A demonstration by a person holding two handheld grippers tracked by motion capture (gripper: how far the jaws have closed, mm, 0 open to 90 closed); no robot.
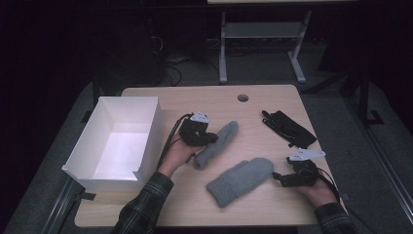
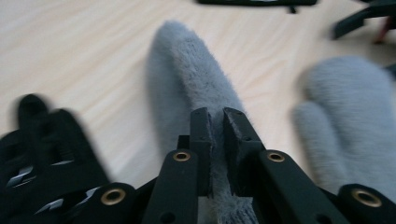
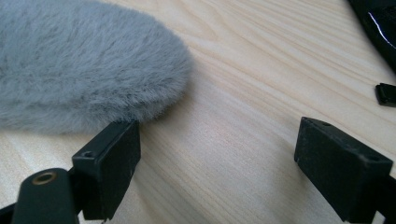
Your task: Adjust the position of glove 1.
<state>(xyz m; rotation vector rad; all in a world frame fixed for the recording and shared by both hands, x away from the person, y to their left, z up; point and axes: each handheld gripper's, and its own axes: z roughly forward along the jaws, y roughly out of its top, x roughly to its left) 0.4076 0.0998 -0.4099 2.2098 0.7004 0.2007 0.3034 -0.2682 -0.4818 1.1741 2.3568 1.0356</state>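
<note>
Two grey fuzzy mittens lie on the wooden table (image 1: 214, 100). My left gripper (image 1: 213, 138) (image 2: 215, 119) is shut on the narrower mitten (image 1: 223, 138) (image 2: 187, 65), pinching its fabric between the jaws near the cuff end. The other mitten (image 1: 241, 180) (image 2: 350, 112) (image 3: 79, 65) lies flat nearer the front. My right gripper (image 1: 279, 178) (image 3: 217, 140) stands open at that mitten's rounded tip. Its left jaw rests at the fur's edge, and only bare wood lies between the jaws.
A white open box (image 1: 152, 129) stands at the table's left side. A pair of black gloves (image 1: 288, 127) (image 2: 42, 149) (image 3: 378, 23) lies at the back right. A round hole (image 1: 242, 97) sits near the far edge.
</note>
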